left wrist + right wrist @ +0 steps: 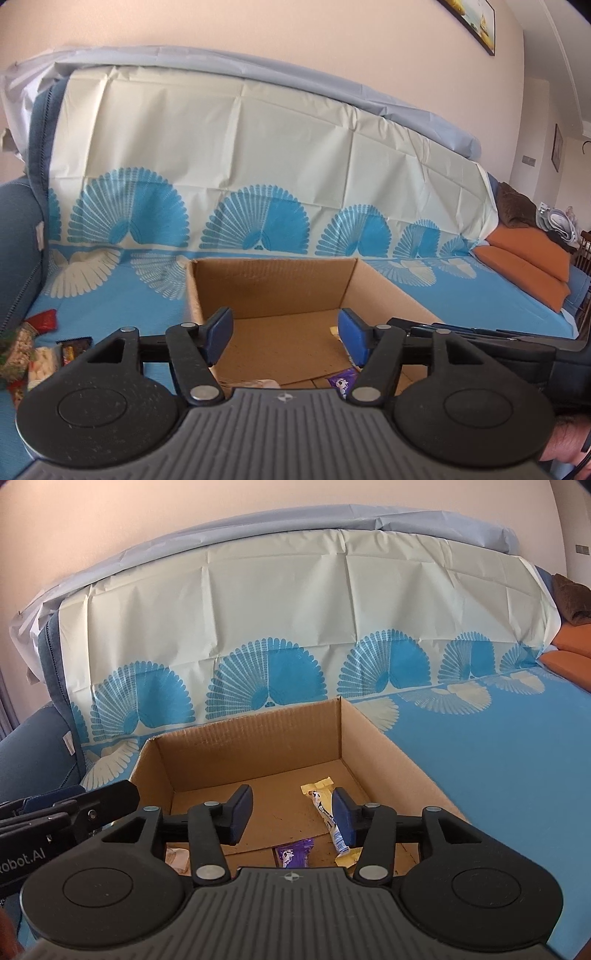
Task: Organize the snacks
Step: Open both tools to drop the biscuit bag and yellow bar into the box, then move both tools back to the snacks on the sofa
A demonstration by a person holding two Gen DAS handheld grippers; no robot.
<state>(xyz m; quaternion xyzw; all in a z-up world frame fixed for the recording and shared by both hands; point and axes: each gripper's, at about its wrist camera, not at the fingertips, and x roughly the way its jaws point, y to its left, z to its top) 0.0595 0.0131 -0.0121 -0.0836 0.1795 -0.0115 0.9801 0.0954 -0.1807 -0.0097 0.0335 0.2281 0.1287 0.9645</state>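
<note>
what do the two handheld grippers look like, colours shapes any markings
Both match: the left gripper and right gripper each have a ribbed grey body with a small compass-like mark, two round black discs, black linkage arms with silver rivets, and blue rectangular pads on the fingers. In the right wrist view, the left gripper's side shows white lettering ending "Robot.AI". No cables or sleeves clearly visible.
</note>
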